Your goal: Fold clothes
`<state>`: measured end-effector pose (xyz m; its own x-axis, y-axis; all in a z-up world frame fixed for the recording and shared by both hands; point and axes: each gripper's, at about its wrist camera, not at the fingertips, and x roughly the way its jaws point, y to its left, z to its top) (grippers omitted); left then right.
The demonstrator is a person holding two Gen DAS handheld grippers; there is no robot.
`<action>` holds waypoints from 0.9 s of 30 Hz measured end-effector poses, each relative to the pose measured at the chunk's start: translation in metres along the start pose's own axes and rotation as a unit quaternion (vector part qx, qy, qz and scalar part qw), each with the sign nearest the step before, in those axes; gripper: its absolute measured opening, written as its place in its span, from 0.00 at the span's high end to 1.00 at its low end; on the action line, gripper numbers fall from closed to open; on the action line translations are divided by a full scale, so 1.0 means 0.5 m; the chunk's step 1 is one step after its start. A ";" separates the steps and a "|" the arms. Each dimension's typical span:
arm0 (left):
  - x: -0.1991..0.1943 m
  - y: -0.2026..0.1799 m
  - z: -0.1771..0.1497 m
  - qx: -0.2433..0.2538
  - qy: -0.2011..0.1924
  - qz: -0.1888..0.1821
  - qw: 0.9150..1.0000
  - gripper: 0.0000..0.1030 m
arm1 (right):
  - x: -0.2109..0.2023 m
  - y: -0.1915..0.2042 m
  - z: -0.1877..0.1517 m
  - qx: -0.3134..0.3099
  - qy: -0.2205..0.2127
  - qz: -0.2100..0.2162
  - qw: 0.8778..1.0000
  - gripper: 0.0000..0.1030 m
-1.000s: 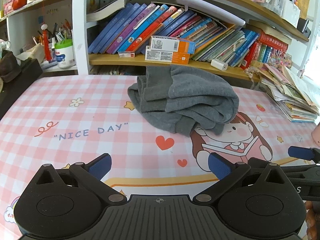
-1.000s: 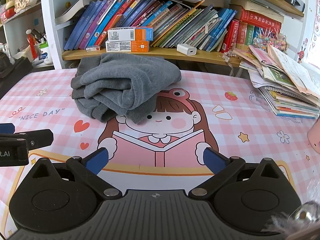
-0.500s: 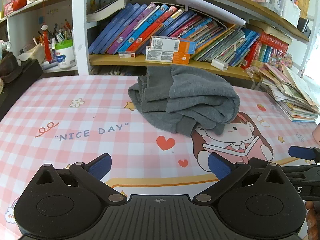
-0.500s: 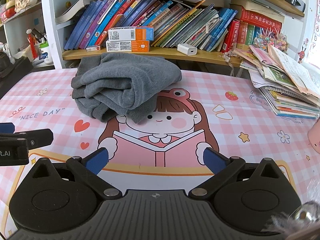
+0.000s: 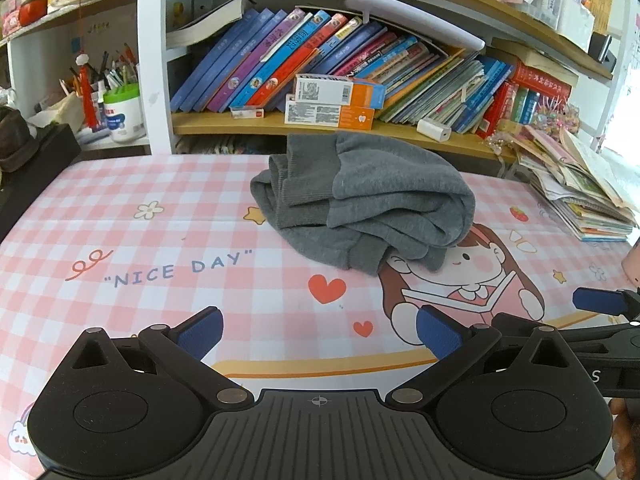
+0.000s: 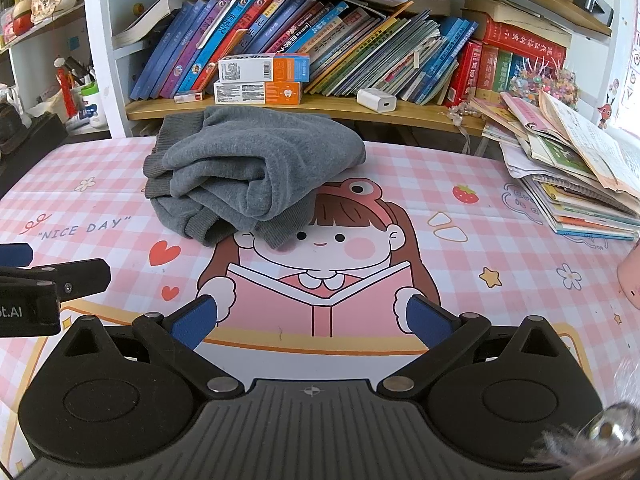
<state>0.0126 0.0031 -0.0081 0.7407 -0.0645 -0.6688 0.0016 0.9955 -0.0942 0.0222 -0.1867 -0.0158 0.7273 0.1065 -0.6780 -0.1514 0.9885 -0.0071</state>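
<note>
A grey sweater (image 5: 368, 200) lies bunched in a loose heap near the back of the pink checked tablecloth (image 5: 160, 248), just in front of the bookshelf. The right wrist view shows the same grey sweater (image 6: 252, 168) at upper left. My left gripper (image 5: 320, 330) hovers open over the cloth's near side, well short of the sweater, nothing between its blue pads. My right gripper (image 6: 312, 320) is open too, above the printed cartoon girl (image 6: 320, 264), empty. Each gripper shows at the edge of the other's view.
A wooden bookshelf (image 5: 360, 128) with leaning books and orange-white boxes (image 5: 332, 100) runs along the back. A stack of magazines (image 6: 572, 176) sits at the right. A pen holder (image 5: 120, 108) stands at back left. A pink object (image 6: 630, 280) is at the right edge.
The sweater sits very slightly lower in both views, as if both grippers crept forward a little. Both stay open.
</note>
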 end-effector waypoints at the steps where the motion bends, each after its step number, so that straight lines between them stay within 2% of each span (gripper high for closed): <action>1: 0.001 0.000 0.000 0.000 0.000 0.000 1.000 0.00 | 0.000 0.000 0.000 0.000 0.000 0.000 1.000 0.01; 10: 0.006 -0.001 0.002 0.003 0.005 -0.002 1.000 0.00 | 0.008 0.001 0.004 -0.002 0.002 0.001 1.000 0.01; 16: 0.010 -0.002 0.003 0.007 0.006 -0.004 1.000 0.00 | 0.013 0.000 0.006 -0.003 0.001 -0.014 1.000 0.01; 27: 0.023 0.005 0.011 -0.004 0.004 -0.013 1.000 0.00 | 0.032 -0.006 0.010 0.009 0.016 0.005 1.000 0.01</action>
<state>0.0249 0.0054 -0.0120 0.7345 -0.0904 -0.6725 0.0154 0.9930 -0.1168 0.0377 -0.1874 -0.0229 0.7034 0.1126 -0.7018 -0.1459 0.9892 0.0125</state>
